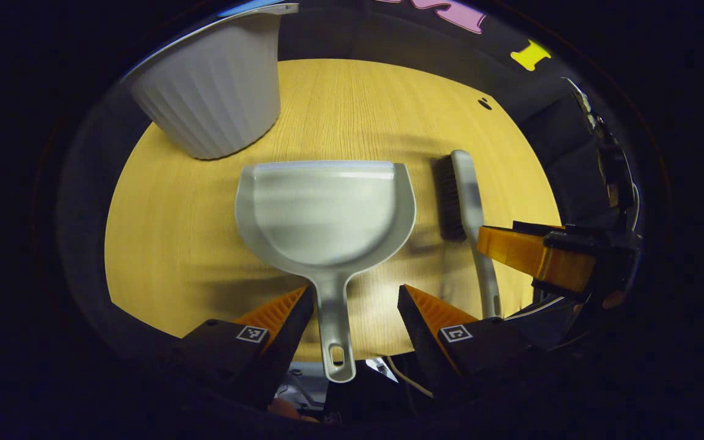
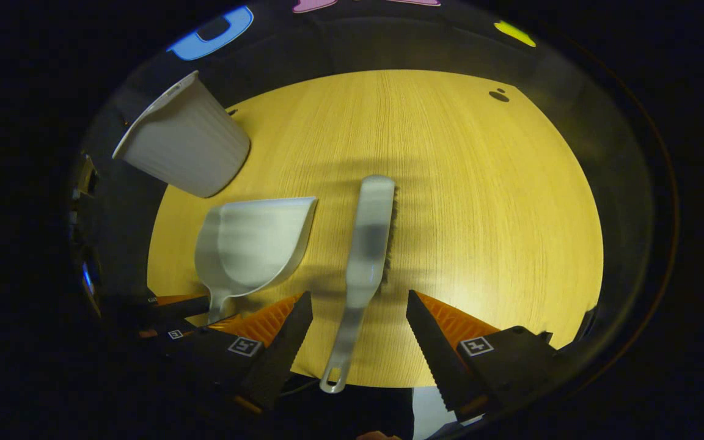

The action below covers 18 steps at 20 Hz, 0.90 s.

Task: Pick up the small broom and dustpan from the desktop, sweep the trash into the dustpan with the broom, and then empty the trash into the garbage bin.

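A grey dustpan [image 1: 324,214] lies flat on the wooden table [image 1: 175,244], mouth facing away. Its handle [image 1: 335,330] runs back between the fingers of my left gripper [image 1: 355,308], which is open and close to the handle on its left side. To the right lies a small grey broom [image 1: 465,201] with dark bristles. In the right gripper view the broom [image 2: 367,244] points away and its handle [image 2: 343,342] passes between the spread fingers of my right gripper [image 2: 358,315], also open. The dustpan [image 2: 248,244] sits left of it.
A white ribbed garbage bin [image 1: 214,91] stands at the table's far left [image 2: 184,150]. A small dark speck [image 2: 498,95] lies near the far right edge. The right gripper [image 1: 511,247] reaches in beside the broom handle. The table's near edge is just under both grippers.
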Each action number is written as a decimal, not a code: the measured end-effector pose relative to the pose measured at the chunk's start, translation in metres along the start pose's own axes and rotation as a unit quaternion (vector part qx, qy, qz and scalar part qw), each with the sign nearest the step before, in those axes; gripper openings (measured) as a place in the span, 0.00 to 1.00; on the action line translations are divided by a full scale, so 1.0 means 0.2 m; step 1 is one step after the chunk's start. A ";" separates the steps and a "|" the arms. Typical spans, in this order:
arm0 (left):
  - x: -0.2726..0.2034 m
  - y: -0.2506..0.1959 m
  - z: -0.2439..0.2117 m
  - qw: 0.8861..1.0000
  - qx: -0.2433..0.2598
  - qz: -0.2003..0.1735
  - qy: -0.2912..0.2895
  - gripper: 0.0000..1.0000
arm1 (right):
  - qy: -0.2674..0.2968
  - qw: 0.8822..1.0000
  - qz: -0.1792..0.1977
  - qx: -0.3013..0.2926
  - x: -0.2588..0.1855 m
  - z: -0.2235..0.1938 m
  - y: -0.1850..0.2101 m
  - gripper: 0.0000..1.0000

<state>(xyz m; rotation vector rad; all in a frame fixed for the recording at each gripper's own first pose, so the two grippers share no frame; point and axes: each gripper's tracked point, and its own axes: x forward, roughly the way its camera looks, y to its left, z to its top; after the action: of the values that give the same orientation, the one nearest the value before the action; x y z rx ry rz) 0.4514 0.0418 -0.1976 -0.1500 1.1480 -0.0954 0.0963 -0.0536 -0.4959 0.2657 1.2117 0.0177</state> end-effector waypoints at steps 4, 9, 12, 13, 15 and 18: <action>-0.30 -0.01 0.00 0.998 -0.018 -0.020 -0.061 0.84 | -0.094 0.996 0.006 0.001 -0.34 0.10 0.07 1.00; -0.85 -0.06 0.19 0.968 0.009 -0.026 -0.248 0.83 | -0.316 0.949 -0.019 -0.011 -0.90 0.41 0.15 0.89; -1.16 -0.05 0.24 0.927 0.032 -0.003 -0.373 0.83 | -0.440 0.897 -0.032 -0.028 -1.20 0.52 0.24 0.99; -1.24 -0.04 0.23 0.915 0.038 0.006 -0.401 0.83 | -0.469 0.882 -0.035 -0.037 -1.28 0.51 0.27 0.99; -1.36 -0.05 0.16 0.884 0.049 0.012 -0.465 0.83 | -0.511 0.858 -0.026 -0.051 -1.41 0.53 0.37 0.99; -1.53 -0.06 0.04 0.841 0.063 0.026 -0.537 0.83 | -0.546 0.835 -0.009 -0.067 -1.55 0.51 0.49 0.99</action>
<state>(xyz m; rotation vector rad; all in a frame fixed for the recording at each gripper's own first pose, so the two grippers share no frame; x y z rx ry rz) 0.3327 0.0776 0.0836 -0.0336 0.0118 -0.0238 0.0937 -0.0267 -0.1569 0.0968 0.0605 -0.0612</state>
